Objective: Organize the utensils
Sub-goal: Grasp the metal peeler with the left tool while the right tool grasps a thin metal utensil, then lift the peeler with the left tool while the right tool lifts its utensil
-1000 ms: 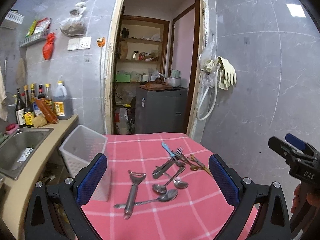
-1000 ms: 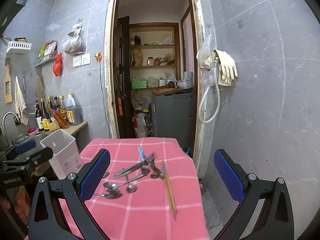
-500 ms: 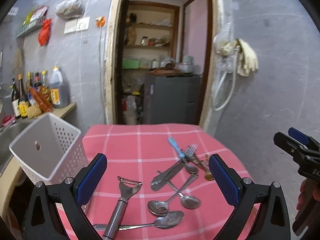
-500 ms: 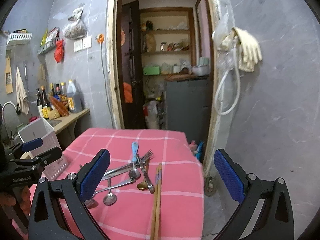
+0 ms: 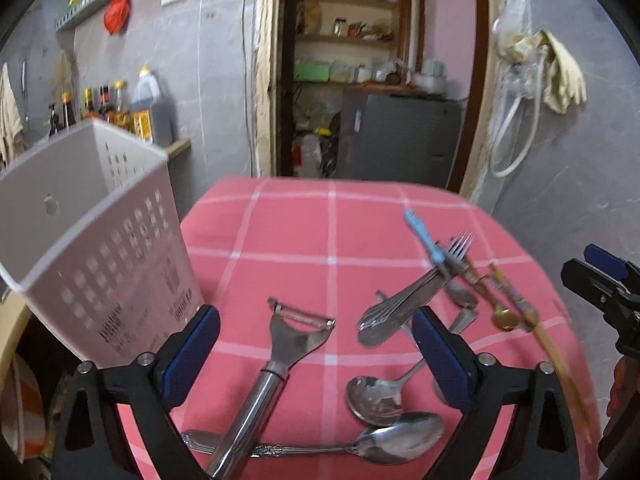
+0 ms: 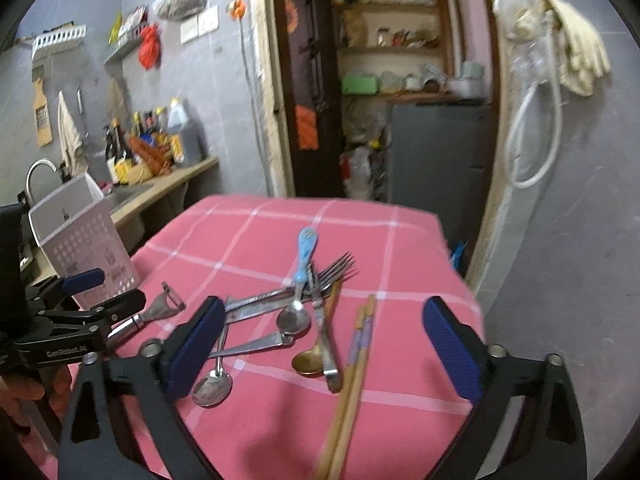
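Here, a small table covered in a pink checked cloth [image 5: 328,240] holds a loose pile of utensils, seen from two cameras, one on each handheld gripper.

The left gripper [image 5: 316,354] hangs low over the near side of the cloth. Its blue-padded jaws stand wide but are closing, and they press on nothing. The steel peeler [image 5: 276,364] lies on the cloth between them, blade end pointing away.

Right of the peeler, two steel spoons [image 5: 384,420] lie near the cloth's front edge, one crossing under the peeler's handle. Farther back on the cloth, a fork [image 5: 416,292] and a blue-handled spoon [image 5: 424,238] cross each other. A small brass spoon [image 5: 502,312] and a pair of wooden chopsticks [image 5: 556,356] lie toward the cloth's right edge.

A white perforated plastic holder [image 5: 100,248] stands upright at the cloth's left edge, beside the peeler.

The right gripper [image 6: 330,354] hovers over the right part of the cloth. Its jaws are also wide and closing, gripping nothing. The chopsticks, the brass spoon and the fork's handle lie on the cloth between them.

Beyond the cloth, an open doorway [image 6: 384,80] shows shelves. A kitchen counter with bottles [image 6: 152,148] lies left of the cloth.
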